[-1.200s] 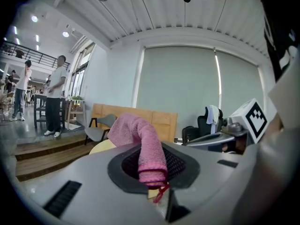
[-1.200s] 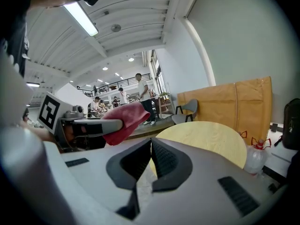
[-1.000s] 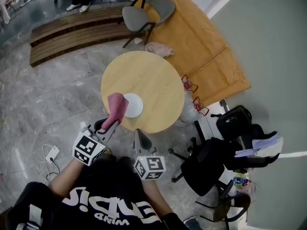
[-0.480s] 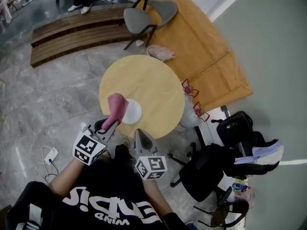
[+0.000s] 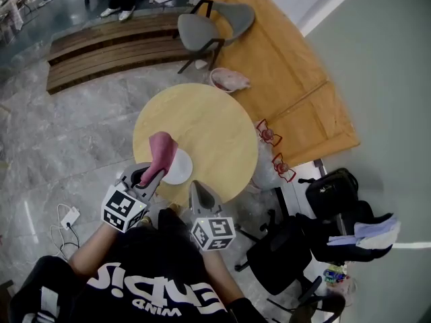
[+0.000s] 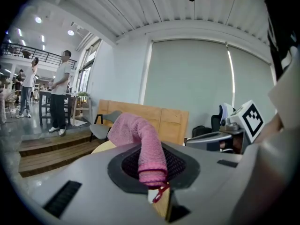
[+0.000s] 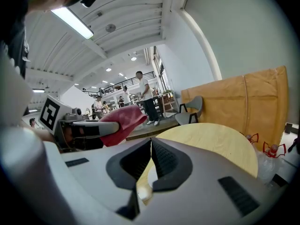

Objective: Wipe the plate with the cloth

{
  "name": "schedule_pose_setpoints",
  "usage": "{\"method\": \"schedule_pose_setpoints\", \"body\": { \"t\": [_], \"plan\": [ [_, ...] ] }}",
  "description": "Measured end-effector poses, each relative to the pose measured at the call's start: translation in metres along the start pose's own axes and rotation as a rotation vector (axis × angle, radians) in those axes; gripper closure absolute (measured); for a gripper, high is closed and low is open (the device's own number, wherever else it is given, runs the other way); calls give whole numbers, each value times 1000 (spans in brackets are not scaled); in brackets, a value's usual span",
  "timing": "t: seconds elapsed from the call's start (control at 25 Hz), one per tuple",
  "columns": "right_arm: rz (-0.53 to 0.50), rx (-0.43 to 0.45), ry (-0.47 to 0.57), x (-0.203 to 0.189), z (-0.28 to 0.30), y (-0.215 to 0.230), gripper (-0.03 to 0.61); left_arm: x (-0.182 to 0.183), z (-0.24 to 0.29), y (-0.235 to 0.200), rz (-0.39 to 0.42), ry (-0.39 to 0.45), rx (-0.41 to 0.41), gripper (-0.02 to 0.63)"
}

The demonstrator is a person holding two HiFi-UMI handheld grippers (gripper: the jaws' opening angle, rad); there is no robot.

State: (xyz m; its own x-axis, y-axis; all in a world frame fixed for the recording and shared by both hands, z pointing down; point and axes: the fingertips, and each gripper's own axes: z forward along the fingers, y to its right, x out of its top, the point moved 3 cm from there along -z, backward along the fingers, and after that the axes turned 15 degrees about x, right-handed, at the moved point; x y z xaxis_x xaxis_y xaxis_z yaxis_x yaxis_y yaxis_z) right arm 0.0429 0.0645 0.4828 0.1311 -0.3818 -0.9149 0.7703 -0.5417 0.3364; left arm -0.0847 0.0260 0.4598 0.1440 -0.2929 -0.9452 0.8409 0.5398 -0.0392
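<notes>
the left gripper (image 5: 153, 176) is squeezed tight on a pink cloth (image 5: 162, 152). in the left gripper view the cloth pokes up out of the jaws and flops over to one side. from the head view the cloth hangs over the left edge of a white plate (image 5: 182, 169). i cannot tell if it touches the plate or floats just above it. the plate sits on a round yellow table (image 5: 215, 123), near the side closest to the person. the right gripper (image 5: 196, 187) has its jaws pressed together with nothing in them. it points at the table edge just beside the plate and does not touch the plate.

i think the wiping is only at its start. the cloth is at the plate, but most of the plate shows bare and white. the next move calls for the left gripper to push the cloth down flat on the plate and rub it round and across, all the way to the far rim. the plate looks light and the table looks smooth, so the plate may slide. the right gripper may need to press on the rim to hold it in place.
</notes>
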Motion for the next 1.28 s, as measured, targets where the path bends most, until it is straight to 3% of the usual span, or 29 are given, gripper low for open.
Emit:
{"method": "schedule_pose_setpoints", "body": {
  "t": [0.52, 0.88, 1.08, 1.2, 1.28],
  "plan": [
    [50, 59, -86, -15, 9, 79, 555, -13, 70, 22, 17, -90, 33, 563],
    [97, 112, -263, -68, 33, 92, 554, -42, 91, 21, 46, -184, -7, 563],
    [148, 95, -348, -94, 44, 105, 554, -72, 103, 16, 91, -278, -55, 563],
    [187, 93, -397, -108, 50, 113, 551, -78, 113, 14, 110, -290, -75, 563],
    [223, 105, -438, -120, 59, 117, 513, -83, 119, 12, 121, -304, -87, 563]
  ]
}}
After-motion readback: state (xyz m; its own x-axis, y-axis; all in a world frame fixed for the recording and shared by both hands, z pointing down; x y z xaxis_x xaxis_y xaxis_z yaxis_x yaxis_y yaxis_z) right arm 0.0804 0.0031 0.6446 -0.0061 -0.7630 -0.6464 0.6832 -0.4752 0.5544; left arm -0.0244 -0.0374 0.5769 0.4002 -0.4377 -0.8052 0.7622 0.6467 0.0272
